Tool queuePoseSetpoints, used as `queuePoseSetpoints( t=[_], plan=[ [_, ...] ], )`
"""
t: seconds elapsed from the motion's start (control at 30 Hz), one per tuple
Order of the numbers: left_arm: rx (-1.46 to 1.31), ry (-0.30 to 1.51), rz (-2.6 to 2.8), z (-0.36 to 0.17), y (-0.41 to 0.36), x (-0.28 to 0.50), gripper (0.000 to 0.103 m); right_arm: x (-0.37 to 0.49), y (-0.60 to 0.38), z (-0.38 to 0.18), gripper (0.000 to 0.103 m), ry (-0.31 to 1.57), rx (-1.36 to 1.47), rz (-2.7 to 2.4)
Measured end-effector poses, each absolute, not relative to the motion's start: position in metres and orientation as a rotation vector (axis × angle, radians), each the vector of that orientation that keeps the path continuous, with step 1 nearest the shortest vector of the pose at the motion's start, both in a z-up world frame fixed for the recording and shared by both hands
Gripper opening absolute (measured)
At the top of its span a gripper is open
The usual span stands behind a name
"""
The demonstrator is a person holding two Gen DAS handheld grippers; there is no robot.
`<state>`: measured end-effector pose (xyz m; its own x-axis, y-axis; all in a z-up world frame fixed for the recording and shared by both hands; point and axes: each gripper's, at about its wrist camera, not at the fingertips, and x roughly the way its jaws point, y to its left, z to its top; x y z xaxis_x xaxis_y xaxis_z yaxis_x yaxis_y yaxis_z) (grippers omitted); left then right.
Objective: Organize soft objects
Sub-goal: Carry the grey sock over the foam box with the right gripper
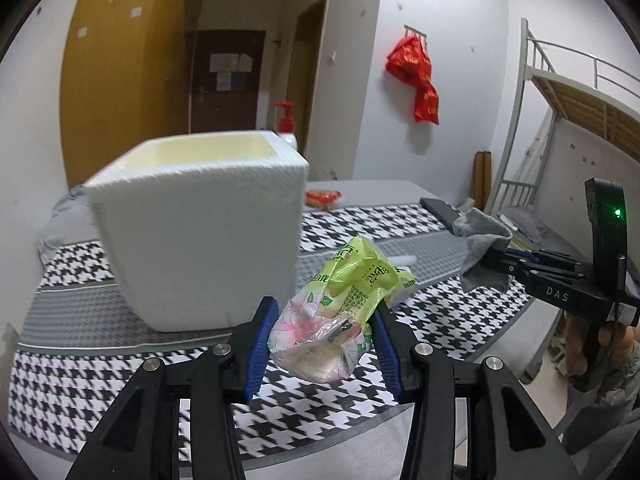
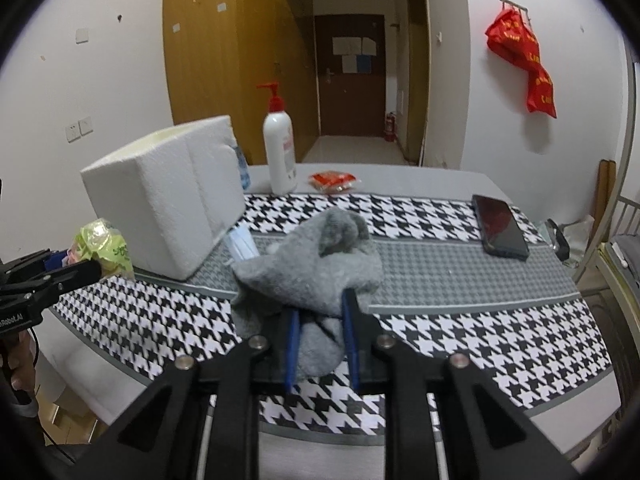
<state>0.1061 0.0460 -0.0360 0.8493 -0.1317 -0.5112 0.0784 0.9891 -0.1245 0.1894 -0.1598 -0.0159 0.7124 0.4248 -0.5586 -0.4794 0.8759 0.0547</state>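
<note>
My left tool [image 1: 324, 344] clamps the tissue pack [image 1: 340, 312] and my right tool [image 2: 322, 344] clamps the grey cloth [image 2: 312, 276], both lifted short of the foam box [image 1: 200, 240] ahead, nothing dropped in yet.

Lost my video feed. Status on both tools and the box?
Left tool shut on tissue pack. Right tool shut on grey cloth. Foam box open, unobstructed.
</note>
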Motion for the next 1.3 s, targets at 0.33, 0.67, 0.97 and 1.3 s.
queuePoseSetpoints(
  t=[0.33, 0.67, 0.97, 1.3],
  plan=[
    [-0.124, 0.482, 0.000, -0.025, 0.073, 0.083, 0.048, 0.190, -0.138, 0.007, 0.023, 0.535, -0.087, 0.591],
    [-0.137, 0.458, 0.087, -0.018, 0.095, 0.063, 0.048, 0.188, -0.110, 0.027, 0.023, 0.472, -0.090, 0.677],
    [-0.155, 0.448, 0.167, -0.016, 0.119, 0.048, 0.048, 0.188, -0.080, 0.045, 0.023, 0.428, -0.106, 0.742],
    [-0.181, 0.441, 0.224, -0.020, 0.148, 0.032, 0.048, 0.191, -0.051, 0.055, 0.023, 0.403, -0.122, 0.773]
  ],
)
